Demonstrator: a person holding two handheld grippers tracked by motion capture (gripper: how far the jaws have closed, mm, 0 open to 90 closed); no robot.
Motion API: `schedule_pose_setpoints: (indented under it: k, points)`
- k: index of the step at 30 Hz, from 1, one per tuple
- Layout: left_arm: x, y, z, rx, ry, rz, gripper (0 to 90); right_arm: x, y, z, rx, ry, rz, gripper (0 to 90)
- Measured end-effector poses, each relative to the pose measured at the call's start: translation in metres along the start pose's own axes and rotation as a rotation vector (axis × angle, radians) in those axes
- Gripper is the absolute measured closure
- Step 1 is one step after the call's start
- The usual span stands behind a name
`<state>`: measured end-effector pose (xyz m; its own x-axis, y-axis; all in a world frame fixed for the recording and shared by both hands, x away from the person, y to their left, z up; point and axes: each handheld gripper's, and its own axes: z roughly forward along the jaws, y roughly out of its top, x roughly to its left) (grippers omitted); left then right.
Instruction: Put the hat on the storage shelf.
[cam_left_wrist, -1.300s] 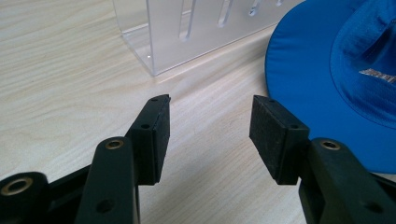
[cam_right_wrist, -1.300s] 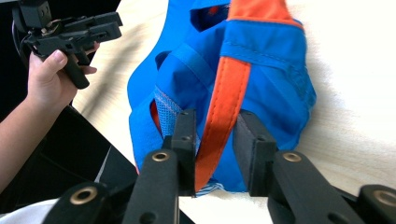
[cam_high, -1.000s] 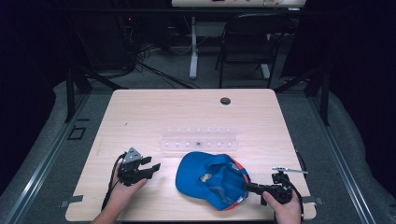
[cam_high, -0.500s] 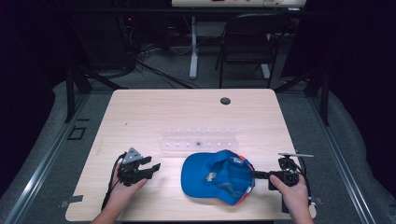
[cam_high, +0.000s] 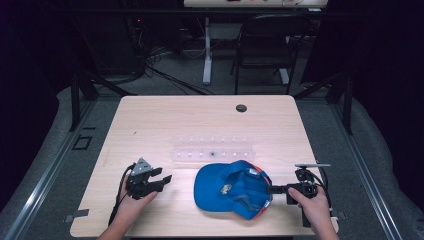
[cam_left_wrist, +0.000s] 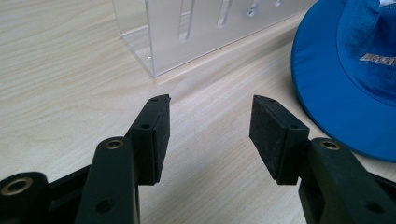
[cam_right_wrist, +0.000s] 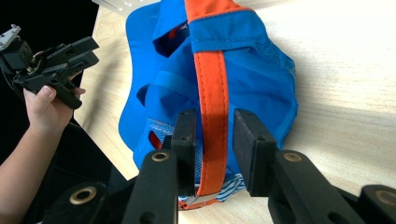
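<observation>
High view: blue cap (cam_high: 232, 189), shifted left toward the clear rack (cam_high: 214, 150) since 0.5 s ago; right gripper (cam_high: 278, 189) jaws clamp its orange strap (cam_right_wrist: 214, 116); left gripper (cam_high: 160, 181) wide, empty.

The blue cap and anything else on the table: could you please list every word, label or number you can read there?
None can be read.
Blue cap: a grey printed mark on its fabric, cut off and too blurred to read.
Small label inside the cap: too small to read.
Clear acrylic rack: no text visible.
</observation>
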<state>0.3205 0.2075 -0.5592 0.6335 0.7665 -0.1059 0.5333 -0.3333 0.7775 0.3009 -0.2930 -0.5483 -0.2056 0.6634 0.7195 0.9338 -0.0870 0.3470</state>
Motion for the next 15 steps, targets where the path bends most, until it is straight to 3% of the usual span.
schedule_pose_setpoints:
  k: [4,10,15]
  points:
    - [0.0,0.0,0.0,0.001,0.001,0.003,48.7,-0.001,0.001,0.001,0.03,0.012,-0.009,72.2]
    - [0.0,0.0,0.001,0.004,-0.002,0.001,48.7,0.002,0.005,0.002,0.009,0.014,-0.007,76.3]
    - [-0.001,0.0,0.001,0.004,0.001,0.003,48.7,0.005,0.011,0.002,0.026,0.003,-0.017,77.1]
